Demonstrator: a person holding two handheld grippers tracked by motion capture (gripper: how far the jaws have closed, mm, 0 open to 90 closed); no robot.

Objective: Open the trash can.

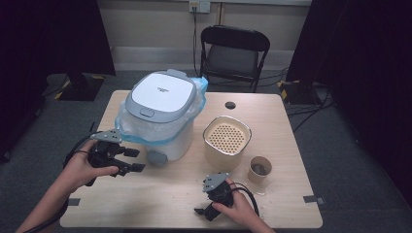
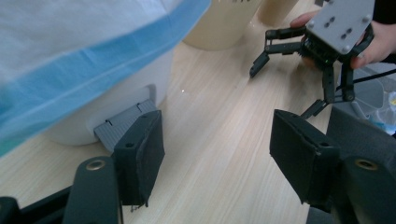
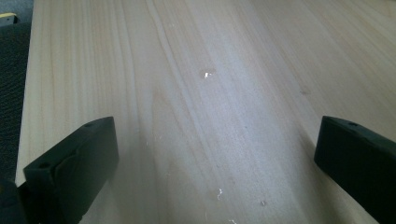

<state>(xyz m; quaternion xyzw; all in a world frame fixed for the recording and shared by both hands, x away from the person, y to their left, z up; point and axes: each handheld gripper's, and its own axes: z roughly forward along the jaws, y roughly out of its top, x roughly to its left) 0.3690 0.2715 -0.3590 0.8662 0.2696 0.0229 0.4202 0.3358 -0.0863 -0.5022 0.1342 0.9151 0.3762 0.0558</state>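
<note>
Bin (image 1: 160, 116) with its thin blue bag (image 1: 197, 104) is looking light but slippery, so the left gripper (image 1: 133, 160), hovering with jaws apart like the right gripper (image 1: 201, 211), is probably better taking the grey pedal (image 2: 123, 122).

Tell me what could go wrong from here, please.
1. The left gripper, open, sits close to the bin's grey pedal; a push could shift the bin.
2. The loose blue-edged bag may catch on the jaws.
3. The paper cup beside the beige container could tip if the right gripper swings.
</note>
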